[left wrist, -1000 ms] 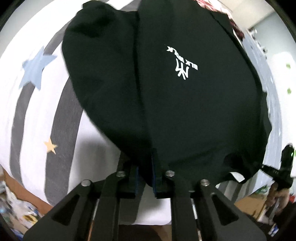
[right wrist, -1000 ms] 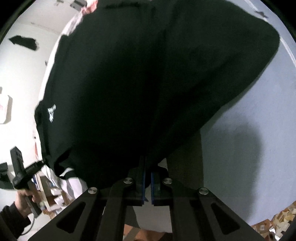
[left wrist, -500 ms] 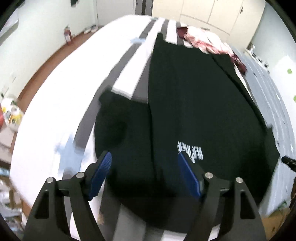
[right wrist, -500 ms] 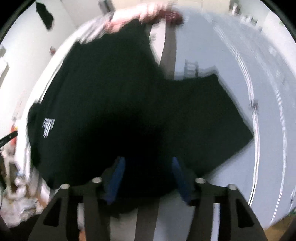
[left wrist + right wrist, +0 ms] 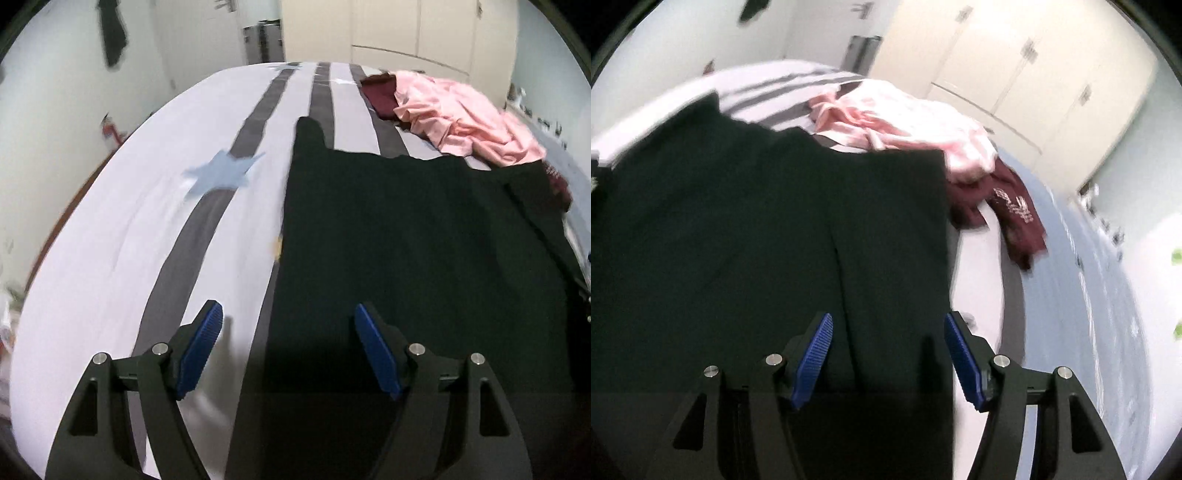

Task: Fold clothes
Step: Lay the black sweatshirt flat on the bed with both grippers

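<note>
Black shirt (image 5: 424, 240) spread flat on striped bed (image 5: 129, 240), left gripper (image 5: 288, 347) and right gripper (image 5: 888, 350) both spread wide, empty, seemingly hovering above its near edge, pink garment (image 5: 465, 118) far right.

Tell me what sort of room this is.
Most likely a bedroom: a wide bed with striped, star-printed bedding, cream wardrobe doors behind it, and loose clothes piled beside the black shirt.

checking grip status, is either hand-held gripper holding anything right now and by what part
Nothing is held. The left hand-held gripper and the right hand-held gripper are both open above the black shirt lying on the bed.
</note>
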A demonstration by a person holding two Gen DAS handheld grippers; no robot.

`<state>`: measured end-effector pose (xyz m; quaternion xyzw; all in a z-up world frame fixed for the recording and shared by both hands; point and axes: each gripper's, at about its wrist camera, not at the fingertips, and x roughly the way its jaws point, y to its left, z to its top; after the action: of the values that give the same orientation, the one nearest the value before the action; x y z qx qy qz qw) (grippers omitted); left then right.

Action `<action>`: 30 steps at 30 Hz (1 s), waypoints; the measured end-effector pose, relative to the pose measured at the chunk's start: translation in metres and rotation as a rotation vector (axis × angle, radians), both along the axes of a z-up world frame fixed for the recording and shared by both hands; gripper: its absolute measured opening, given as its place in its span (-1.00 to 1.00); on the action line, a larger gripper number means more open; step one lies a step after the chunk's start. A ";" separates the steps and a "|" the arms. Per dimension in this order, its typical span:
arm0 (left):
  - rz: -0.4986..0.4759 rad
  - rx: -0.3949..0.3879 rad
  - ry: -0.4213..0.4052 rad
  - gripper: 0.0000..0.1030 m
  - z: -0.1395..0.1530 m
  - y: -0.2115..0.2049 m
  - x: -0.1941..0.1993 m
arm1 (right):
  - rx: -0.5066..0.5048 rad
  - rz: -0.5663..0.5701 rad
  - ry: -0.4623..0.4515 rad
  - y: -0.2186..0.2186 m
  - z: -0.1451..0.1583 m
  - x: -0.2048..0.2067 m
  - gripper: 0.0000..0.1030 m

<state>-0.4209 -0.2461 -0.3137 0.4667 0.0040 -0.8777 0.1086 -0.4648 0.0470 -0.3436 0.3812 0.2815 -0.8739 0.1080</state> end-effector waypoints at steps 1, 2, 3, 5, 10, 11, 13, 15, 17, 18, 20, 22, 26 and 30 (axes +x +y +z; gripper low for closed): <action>-0.013 -0.014 -0.007 0.40 -0.002 0.000 -0.008 | 0.023 0.002 0.017 -0.007 -0.006 -0.011 0.14; -0.020 -0.030 -0.013 0.40 -0.004 -0.002 -0.016 | 0.045 0.000 0.036 -0.013 -0.011 -0.022 0.14; -0.027 -0.046 -0.019 0.40 -0.008 -0.003 -0.024 | 0.060 -0.008 0.042 -0.016 -0.016 -0.032 0.14; -0.028 -0.047 -0.012 0.40 -0.012 -0.007 -0.035 | 0.067 -0.033 0.046 -0.018 -0.024 -0.048 0.14; -0.017 -0.053 0.020 0.33 -0.008 -0.014 -0.054 | 0.005 -0.116 0.049 -0.003 -0.022 -0.076 -0.28; -0.024 -0.059 0.022 0.28 -0.007 -0.016 -0.058 | 0.003 -0.142 0.046 0.003 -0.021 -0.081 -0.52; -0.034 -0.072 0.015 -0.17 -0.004 -0.018 -0.062 | -0.009 -0.205 0.030 0.019 -0.019 -0.089 -0.90; -0.026 -0.081 0.009 -0.34 0.001 -0.023 -0.069 | -0.059 -0.274 0.019 0.045 -0.011 -0.101 -0.90; -0.002 -0.092 0.022 -0.35 0.009 -0.032 -0.079 | -0.089 -0.339 0.030 0.074 -0.001 -0.112 -0.90; 0.014 -0.098 0.028 -0.35 0.013 -0.037 -0.085 | -0.102 -0.371 0.036 0.089 0.004 -0.118 -0.90; 0.049 -0.109 0.033 -0.35 0.019 -0.048 -0.098 | -0.127 -0.422 0.025 0.120 0.010 -0.131 -0.90; 0.088 -0.118 0.022 -0.35 0.024 -0.059 -0.107 | -0.191 -0.458 -0.049 0.154 0.009 -0.144 -0.59; 0.112 -0.133 0.021 -0.35 0.031 -0.069 -0.111 | -0.307 -0.439 -0.156 0.200 0.009 -0.157 -0.05; 0.076 -0.135 0.028 -0.35 0.034 -0.062 -0.107 | -0.502 -0.417 -0.240 0.227 0.016 -0.160 -0.02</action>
<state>-0.5282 -0.3077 -0.2798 0.4456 -0.0360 -0.8777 0.1727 -0.6250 0.2738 -0.3275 0.4923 -0.0410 -0.8680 0.0498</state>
